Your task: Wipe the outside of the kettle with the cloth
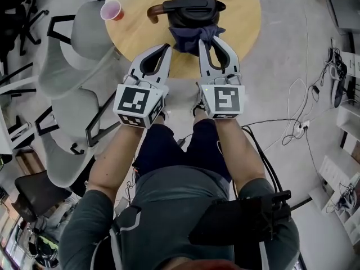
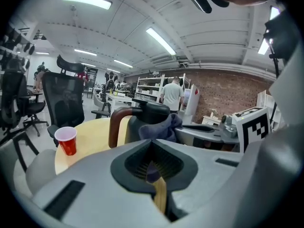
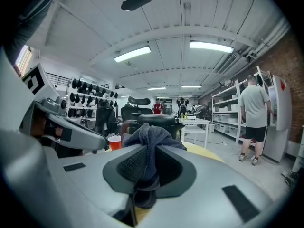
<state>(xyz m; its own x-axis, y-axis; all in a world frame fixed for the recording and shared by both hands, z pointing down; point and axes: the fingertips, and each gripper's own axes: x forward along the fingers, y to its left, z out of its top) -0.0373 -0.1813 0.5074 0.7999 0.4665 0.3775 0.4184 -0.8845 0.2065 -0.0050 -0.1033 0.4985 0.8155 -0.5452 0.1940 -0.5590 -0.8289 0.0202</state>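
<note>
A black kettle (image 1: 192, 5) with a brown handle (image 1: 154, 10) stands on the near part of a round wooden table (image 1: 242, 16). A dark blue cloth (image 1: 188, 38) hangs against the kettle's near side. My right gripper (image 1: 207, 39) is shut on this cloth, which bunches up out of the jaws (image 3: 149, 136) in front of the kettle (image 3: 159, 120). My left gripper (image 1: 166, 48) is shut, its tips just left of the cloth's edge. In the left gripper view its jaws meet (image 2: 152, 144) below the cloth (image 2: 160, 127) and kettle (image 2: 147, 115); nothing is clearly pinched.
A red cup (image 1: 111, 10) stands at the table's left edge. Grey chairs (image 1: 84, 32) crowd the table's left side. Cables (image 1: 298, 117) trail over the floor at right. A person (image 3: 254, 118) stands by shelves far to the right. A black office chair (image 2: 66, 99) is behind the table.
</note>
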